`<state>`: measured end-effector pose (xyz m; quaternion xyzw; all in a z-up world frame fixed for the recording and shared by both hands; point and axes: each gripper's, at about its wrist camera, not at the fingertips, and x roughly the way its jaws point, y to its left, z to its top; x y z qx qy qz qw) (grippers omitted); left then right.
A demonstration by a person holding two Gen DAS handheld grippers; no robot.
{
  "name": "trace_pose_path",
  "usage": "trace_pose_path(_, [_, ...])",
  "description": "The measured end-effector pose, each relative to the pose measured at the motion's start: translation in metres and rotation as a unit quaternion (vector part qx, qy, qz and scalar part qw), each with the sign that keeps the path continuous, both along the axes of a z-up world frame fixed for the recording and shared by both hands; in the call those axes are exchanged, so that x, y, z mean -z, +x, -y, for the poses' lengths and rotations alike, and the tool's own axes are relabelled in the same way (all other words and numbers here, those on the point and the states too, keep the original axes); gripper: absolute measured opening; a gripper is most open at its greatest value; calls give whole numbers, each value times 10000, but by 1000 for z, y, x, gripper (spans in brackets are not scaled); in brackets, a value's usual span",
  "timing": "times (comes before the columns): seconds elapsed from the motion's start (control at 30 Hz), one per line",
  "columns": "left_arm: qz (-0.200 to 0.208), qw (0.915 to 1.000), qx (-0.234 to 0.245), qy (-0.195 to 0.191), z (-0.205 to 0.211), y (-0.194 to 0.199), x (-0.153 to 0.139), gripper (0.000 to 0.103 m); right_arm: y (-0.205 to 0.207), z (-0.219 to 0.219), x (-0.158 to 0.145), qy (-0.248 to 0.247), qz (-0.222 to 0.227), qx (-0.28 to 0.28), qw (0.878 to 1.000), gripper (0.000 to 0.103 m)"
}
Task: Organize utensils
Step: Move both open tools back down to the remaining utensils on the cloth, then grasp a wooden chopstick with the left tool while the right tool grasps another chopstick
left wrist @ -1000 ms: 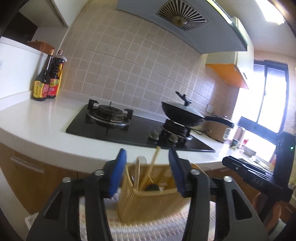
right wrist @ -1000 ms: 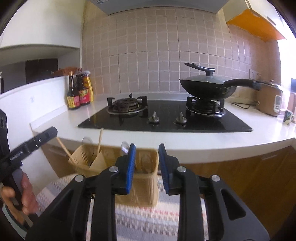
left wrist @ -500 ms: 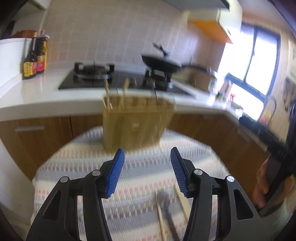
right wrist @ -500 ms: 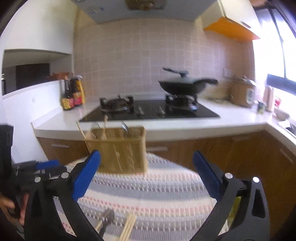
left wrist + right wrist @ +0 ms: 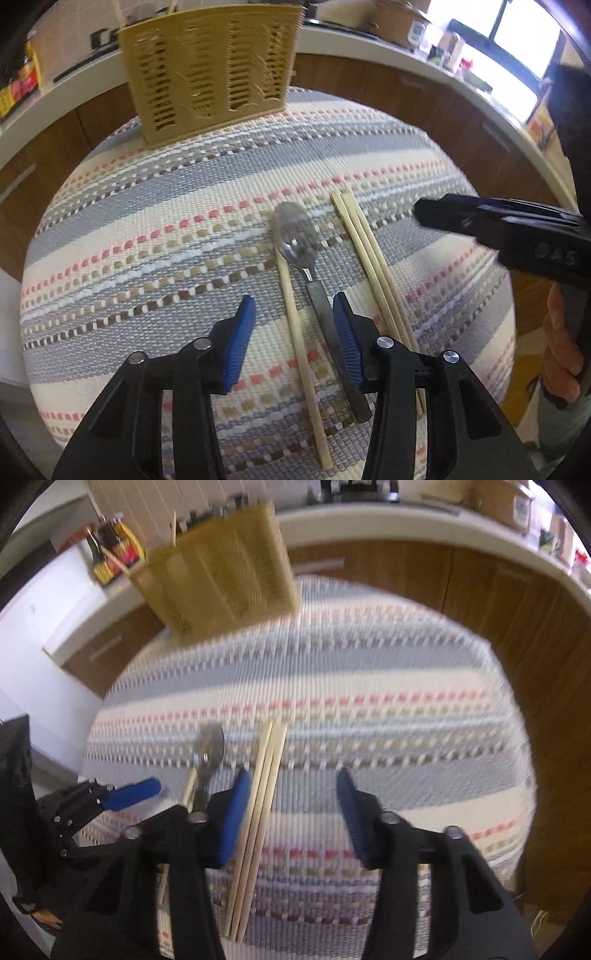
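Kitchen, round striped woven mat [image 5: 166,229], slotted utensil caddy [image 5: 210,62] far beyond fingertips. Left gripper [image 5: 293,332] angled down, jaws closing, nothing pinched; single chopstick [image 5: 295,314] and spoon [image 5: 299,243] between fingers. Right gripper [image 5: 291,808] closing, chopstick bundle [image 5: 258,812] just inside left pad. Risk: grabbing spoon plus chopstick together, or scattering bundle.

Two black hand-held grippers with blue finger pads

The left gripper [image 5: 293,323] and right gripper [image 5: 291,805] share one build: matte black angular arms, round silver screws at the pivots, and ribbed blue pads lining the fingers [image 5: 240,341]. Seen side-on, the right gripper's body carries faint pale lettering; a bare hand [image 5: 563,350] grips its handle.
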<state>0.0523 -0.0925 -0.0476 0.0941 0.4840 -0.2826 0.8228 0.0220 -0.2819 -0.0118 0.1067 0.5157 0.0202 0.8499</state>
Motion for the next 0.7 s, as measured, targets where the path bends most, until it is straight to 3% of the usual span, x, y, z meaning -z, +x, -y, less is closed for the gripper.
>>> trace_pose_path(0.13, [3,10000,4,93,1,0,5,30,1,-6,13,66,-199,-102,9997,36])
trace_pose_path(0.37, [-200,9996,0,189,-5,8,12,29,7,-16,24,-6,-341,-222,9992,33])
trace_pose_path(0.7, [14,9930,481,1081,30,11,12,27,8,-16,30,-200,-412,-212,9987,33])
